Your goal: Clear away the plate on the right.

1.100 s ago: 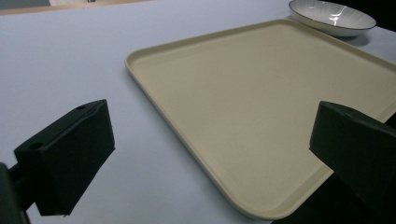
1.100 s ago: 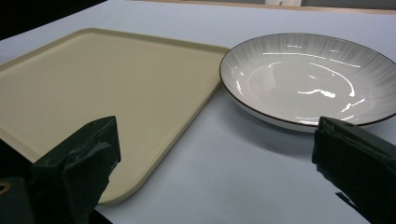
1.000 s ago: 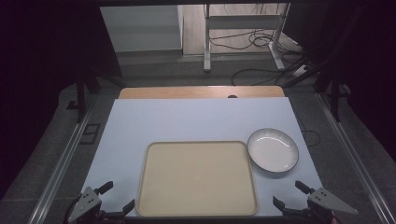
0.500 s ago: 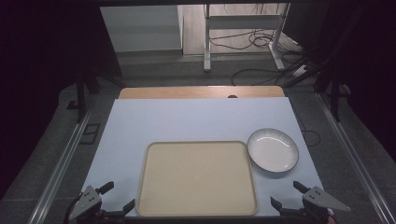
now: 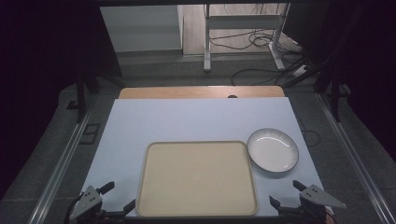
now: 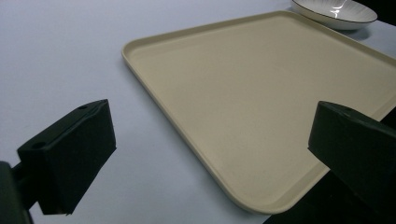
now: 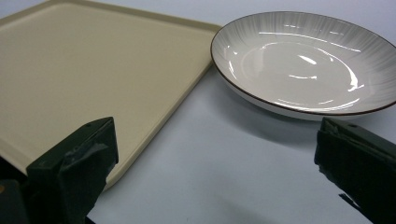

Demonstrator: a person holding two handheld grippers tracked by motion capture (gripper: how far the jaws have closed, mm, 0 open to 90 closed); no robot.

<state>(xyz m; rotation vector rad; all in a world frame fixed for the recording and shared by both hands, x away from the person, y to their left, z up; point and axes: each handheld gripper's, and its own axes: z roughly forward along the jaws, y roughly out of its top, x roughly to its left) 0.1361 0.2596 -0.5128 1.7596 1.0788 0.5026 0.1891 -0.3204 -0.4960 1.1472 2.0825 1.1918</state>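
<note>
Since a second ago the right gripper (image 5: 286,195) has slid a little leftward along the bottom edge of the high view, while the left gripper (image 5: 119,197) sits much where it was. Both are spread wide with nothing between their black jaws, parked at the lower left and lower right corners, which looks to me like a waiting stance before any reach.

Just beyond them, in the lower middle of the frame, lies the flat beige rectangular plastic tray (image 5: 150,196), bare inside, its near edge almost level with the table's front. It fills the space between the two tools, so either could come at a corner. Touching or nearly touching its upper right corner is the shallow white ceramic plate with a dark rim (image 5: 272,150), also bare; the right gripper view has it straight ahead (image 7: 299,60), so I judge it the likelier target.

Counted: two grippers, one tray, one plate, all on the pale blue-white tabletop (image 5: 196,119).
</note>
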